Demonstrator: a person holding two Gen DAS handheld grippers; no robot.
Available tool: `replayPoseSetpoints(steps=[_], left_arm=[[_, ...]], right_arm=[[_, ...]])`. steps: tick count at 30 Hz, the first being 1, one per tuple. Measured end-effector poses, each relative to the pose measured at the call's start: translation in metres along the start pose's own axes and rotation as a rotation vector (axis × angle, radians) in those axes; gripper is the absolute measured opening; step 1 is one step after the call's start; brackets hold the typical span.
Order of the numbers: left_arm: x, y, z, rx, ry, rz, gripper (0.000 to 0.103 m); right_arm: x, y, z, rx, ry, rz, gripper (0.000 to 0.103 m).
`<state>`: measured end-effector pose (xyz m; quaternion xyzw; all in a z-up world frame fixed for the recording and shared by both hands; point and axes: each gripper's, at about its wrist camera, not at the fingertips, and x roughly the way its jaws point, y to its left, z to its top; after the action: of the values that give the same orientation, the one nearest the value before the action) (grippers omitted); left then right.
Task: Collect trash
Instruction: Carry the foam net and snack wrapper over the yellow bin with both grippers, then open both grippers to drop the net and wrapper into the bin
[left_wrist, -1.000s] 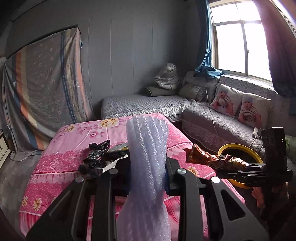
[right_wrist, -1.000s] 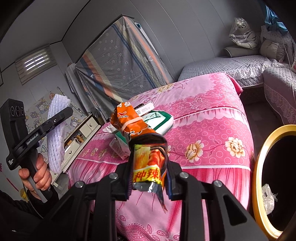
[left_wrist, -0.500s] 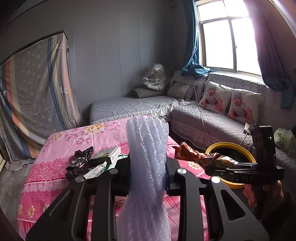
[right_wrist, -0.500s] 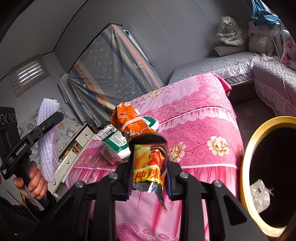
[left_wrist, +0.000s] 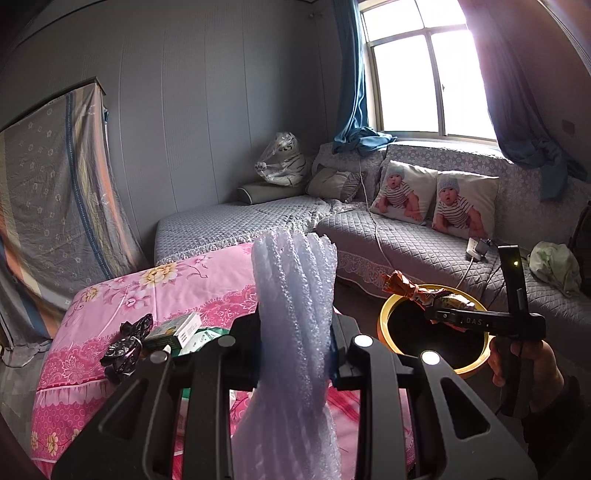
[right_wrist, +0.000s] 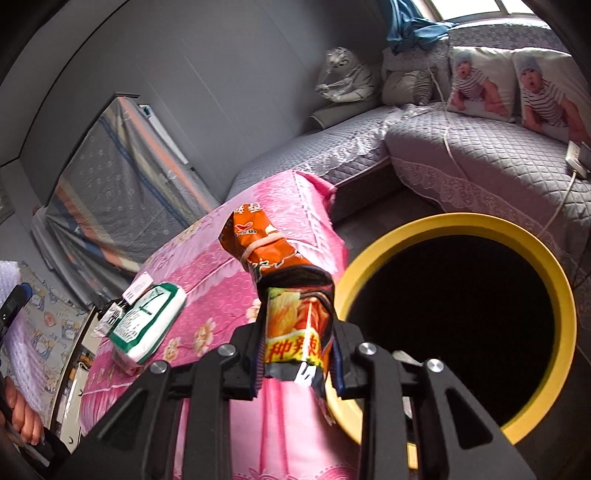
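My left gripper (left_wrist: 295, 347) is shut on a roll of pale foam wrap (left_wrist: 293, 295) that stands up between its jaws and hangs below them. My right gripper (right_wrist: 295, 350) is shut on an orange snack packet (right_wrist: 284, 280), held beside the near rim of a yellow-rimmed bin (right_wrist: 554, 280) with a black inside. In the left wrist view the right gripper (left_wrist: 436, 317) carries that packet (left_wrist: 413, 291) over the bin's (left_wrist: 388, 317) far rim. On the pink flowered table (left_wrist: 166, 284) lie a black wrapper (left_wrist: 127, 343), a small box (left_wrist: 177, 330) and a green-and-white pack (right_wrist: 147, 321).
A grey quilted sofa (left_wrist: 424, 251) with two baby-print cushions (left_wrist: 436, 199) wraps round the far corner under a window. A cloth-covered frame (left_wrist: 48, 192) leans on the left wall. A hand (left_wrist: 528, 365) grips the right tool.
The right gripper swung its packet from over the table to the bin, which now fills the right of its view. The left gripper drifted right with the foam wrap.
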<state>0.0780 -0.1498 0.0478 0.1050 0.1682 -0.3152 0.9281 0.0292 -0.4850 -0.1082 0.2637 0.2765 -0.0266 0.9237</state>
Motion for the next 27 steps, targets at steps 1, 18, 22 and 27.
replayPoseSetpoints(steps=[1,18,22,27], left_arm=[[0.003,-0.004,0.001,0.004,0.002,-0.009,0.025],[0.145,-0.113,0.02,0.115,0.133,-0.229,0.025],[0.195,-0.13,0.016,0.085,0.22,-0.281,0.025],[0.241,-0.149,0.007,0.067,0.281,-0.305,0.025]], right_arm=[[0.0,-0.006,0.0,0.012,-0.001,-0.013,0.026],[-0.003,-0.084,-0.007,0.206,0.002,-0.086,0.026],[-0.007,-0.096,-0.008,0.241,0.001,-0.086,0.026],[-0.01,-0.111,-0.011,0.281,0.006,-0.107,0.026]])
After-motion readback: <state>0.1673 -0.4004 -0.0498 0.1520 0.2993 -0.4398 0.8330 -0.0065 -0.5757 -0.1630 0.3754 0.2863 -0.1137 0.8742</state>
